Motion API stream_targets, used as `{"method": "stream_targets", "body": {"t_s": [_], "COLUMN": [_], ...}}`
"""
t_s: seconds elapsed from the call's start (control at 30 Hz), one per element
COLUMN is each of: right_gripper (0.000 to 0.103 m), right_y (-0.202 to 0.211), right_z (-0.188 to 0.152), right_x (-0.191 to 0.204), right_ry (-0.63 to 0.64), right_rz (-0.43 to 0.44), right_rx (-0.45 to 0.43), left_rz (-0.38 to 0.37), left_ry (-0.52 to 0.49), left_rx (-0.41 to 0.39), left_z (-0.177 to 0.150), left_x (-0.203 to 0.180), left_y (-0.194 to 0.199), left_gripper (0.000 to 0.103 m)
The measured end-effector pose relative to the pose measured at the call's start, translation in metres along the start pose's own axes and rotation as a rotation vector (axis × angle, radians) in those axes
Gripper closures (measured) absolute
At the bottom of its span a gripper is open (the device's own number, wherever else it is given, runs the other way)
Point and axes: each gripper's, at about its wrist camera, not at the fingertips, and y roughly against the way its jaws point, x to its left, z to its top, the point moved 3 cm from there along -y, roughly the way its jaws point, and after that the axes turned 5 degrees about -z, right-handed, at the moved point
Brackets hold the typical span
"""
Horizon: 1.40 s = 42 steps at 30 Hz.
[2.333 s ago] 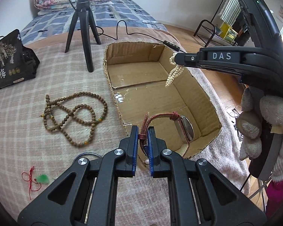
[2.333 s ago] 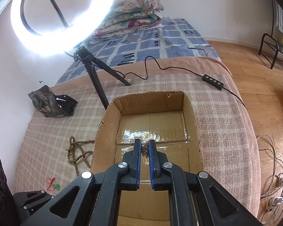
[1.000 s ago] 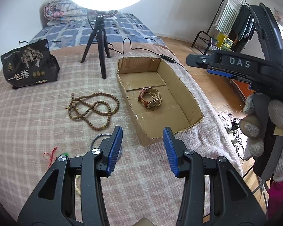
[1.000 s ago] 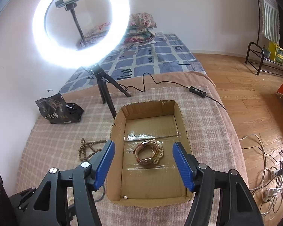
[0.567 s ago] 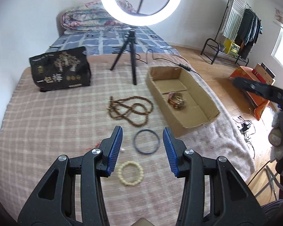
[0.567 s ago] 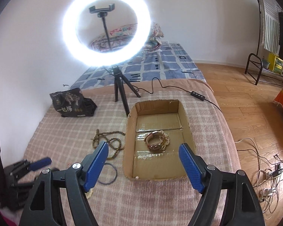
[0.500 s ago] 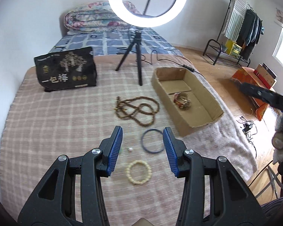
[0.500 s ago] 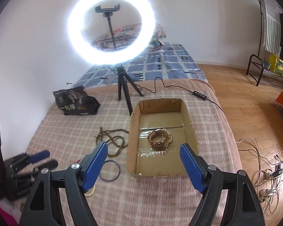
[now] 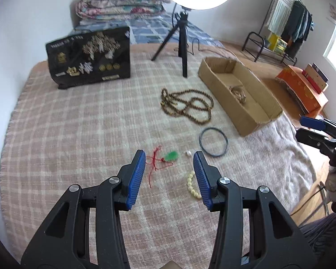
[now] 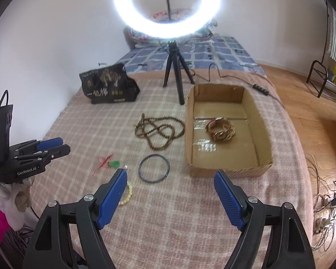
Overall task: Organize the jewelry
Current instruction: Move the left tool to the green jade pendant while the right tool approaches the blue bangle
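A cardboard box (image 10: 263,130) on the checked blanket holds a watch and a pearl strand (image 10: 220,128); the box also shows in the left wrist view (image 9: 221,89). On the blanket lie a brown bead necklace (image 9: 187,105), a dark bangle (image 9: 213,142), a red cord with a green pendant (image 9: 165,158), a small pearl (image 9: 187,153) and a cream bead bracelet (image 9: 192,186). My left gripper (image 9: 168,177) is open and empty above the pendant. My right gripper (image 10: 170,198) is open wide and empty in front of the bangle (image 10: 154,167) and box.
A ring light on a black tripod (image 10: 175,76) stands behind the box, its cable (image 10: 235,76) running right. A black printed bag (image 9: 89,58) sits at the back left. The bed edge drops to a wooden floor (image 10: 320,112) on the right.
Both grippers let go of the watch and pearl strand into the box, opened, and pulled back toward the near bed edge. The left gripper swung left over the pendant and bracelet.
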Motion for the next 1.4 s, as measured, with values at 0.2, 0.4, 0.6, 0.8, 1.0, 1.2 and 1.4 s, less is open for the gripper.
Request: {"method": "stream_targets", "body": {"t_s": [0.2,0.4,0.6,0.8,1.0,1.2,1.4], "right_gripper": [0.013,0.013,0.013,0.013,0.013,0.013,0.013], "right_y": [-0.035,-0.074,-0.103,-0.126,-0.139,-0.149,-0.158], "right_z": [-0.019,-0.031,-0.03,-0.032,-0.032,-0.028,-0.027], "right_x": [0.019,0.023,0.024,0.029,0.029,0.032,0.039], "right_ry": [0.037,0.018,0.006,-0.004,-0.011,-0.013,-0.005], "right_rz": [-0.017,-0.023,-0.035,-0.031,-0.037,-0.037,-0.05], "right_rx": [0.043,0.092,0.113,0.13,0.144,0.152,0.158], "left_rz": [-0.029,-0.033,-0.036,-0.035,-0.032,-0.031,-0.023], "left_ry": [-0.057,-0.158,-0.206,-0.26,-0.28,-0.285,-0.28], "left_rx": [0.067,0.116,0.169,0.191,0.222,0.221,0.221], "left_z": [-0.007,-0.01,-0.011,-0.009,-0.013,-0.013,-0.012], "left_x": [0.004,-0.001,0.001,0.0,0.004,0.005,0.007], "left_y": [-0.03,-0.057,-0.087,-0.106,-0.118,-0.124,-0.128], "left_gripper": [0.058,0.058,0.058,0.058,0.058,0.058,0.067]}}
